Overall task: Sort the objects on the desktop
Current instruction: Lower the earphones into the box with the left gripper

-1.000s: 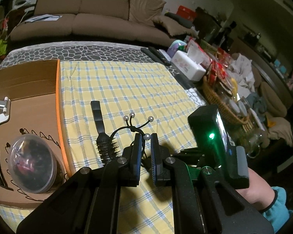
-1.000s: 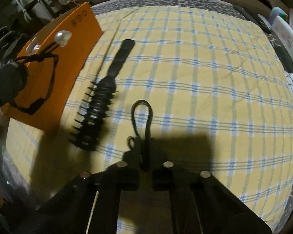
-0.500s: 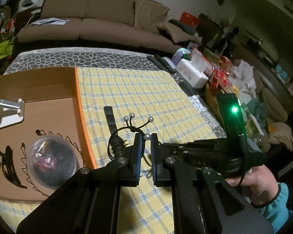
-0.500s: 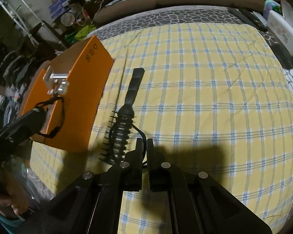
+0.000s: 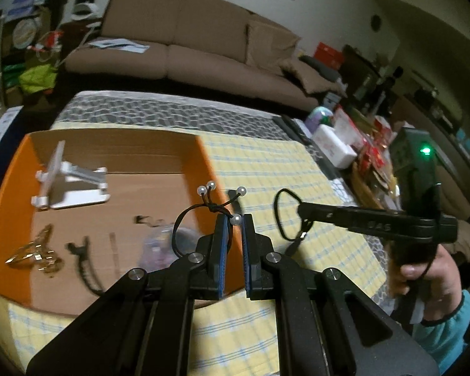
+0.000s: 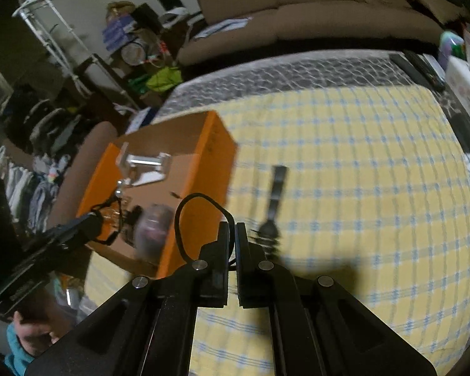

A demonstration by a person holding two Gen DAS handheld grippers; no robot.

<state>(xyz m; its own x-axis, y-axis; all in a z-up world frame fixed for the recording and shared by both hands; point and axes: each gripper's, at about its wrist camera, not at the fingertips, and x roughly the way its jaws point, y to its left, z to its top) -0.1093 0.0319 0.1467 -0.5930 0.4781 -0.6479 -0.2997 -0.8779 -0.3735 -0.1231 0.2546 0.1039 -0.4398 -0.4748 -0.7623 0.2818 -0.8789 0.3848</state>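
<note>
Hair ties (image 5: 185,228) (image 6: 185,219) pinched in both clenched grippers (image 5: 233,219) (image 6: 232,225), motion-blurred box contents (image 5: 153,244) barely legible.

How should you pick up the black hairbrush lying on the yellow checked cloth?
Probably by its flat, straight handle, coming down from above with the fingers either side of it. The black bristly hairbrush lies flat on the yellow checked cloth, and its spiky head offers no smooth sides to pinch.
</note>
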